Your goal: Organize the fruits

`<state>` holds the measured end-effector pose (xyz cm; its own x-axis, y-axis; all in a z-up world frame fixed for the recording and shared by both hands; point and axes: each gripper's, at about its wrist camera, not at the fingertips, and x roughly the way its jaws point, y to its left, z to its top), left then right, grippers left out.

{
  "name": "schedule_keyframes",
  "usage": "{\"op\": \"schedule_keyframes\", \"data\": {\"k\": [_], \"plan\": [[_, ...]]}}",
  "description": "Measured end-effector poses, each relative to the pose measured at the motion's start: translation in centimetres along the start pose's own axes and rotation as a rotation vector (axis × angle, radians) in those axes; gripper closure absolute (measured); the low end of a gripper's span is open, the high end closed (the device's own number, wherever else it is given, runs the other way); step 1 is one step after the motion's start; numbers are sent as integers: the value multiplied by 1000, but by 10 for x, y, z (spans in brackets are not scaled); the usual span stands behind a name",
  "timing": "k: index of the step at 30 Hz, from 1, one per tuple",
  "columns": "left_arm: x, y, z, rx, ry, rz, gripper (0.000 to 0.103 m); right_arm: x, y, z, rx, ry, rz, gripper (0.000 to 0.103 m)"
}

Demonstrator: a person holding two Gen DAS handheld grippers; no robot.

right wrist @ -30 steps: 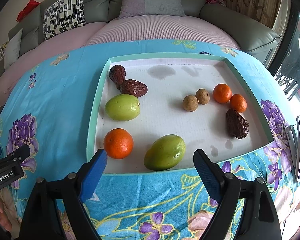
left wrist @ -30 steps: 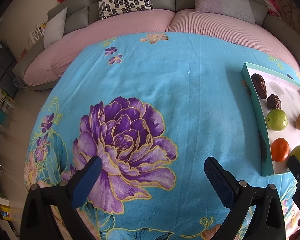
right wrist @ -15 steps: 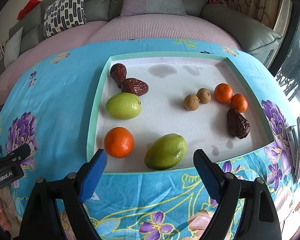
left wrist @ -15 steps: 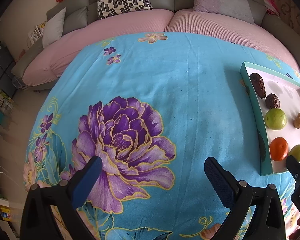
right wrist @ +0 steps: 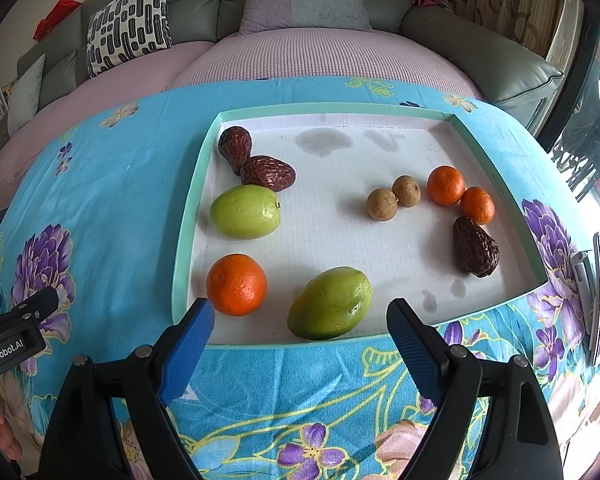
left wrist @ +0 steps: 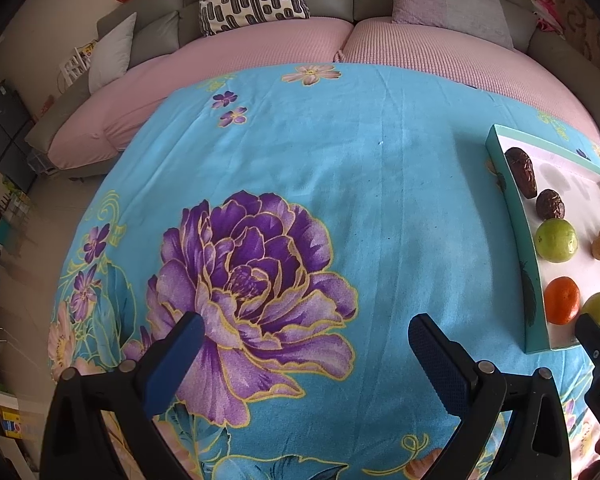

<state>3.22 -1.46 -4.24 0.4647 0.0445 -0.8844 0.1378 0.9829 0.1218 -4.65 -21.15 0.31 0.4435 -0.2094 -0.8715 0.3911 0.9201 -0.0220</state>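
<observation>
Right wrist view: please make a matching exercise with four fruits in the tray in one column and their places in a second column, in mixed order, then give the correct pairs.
Things:
1. large orange
2. two small brown round fruits
3. lone dark wrinkled fruit
4. nearer green fruit

Places in the tray:
A. near the right wall, just below two small oranges
B. front left corner, near the right gripper's left finger
C. middle of the tray, left of the small oranges
D. at the front edge, in line with the gap between the open fingers

Pairs: 1-B, 2-C, 3-A, 4-D
</observation>
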Motion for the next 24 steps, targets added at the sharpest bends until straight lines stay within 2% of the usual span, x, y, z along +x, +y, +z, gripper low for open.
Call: {"op": "schedule_keyframes", "data": {"k": [24], "plan": [[1, 1, -1, -5, 2, 3, 0, 1, 0, 0, -1, 1, 0, 15]]}}
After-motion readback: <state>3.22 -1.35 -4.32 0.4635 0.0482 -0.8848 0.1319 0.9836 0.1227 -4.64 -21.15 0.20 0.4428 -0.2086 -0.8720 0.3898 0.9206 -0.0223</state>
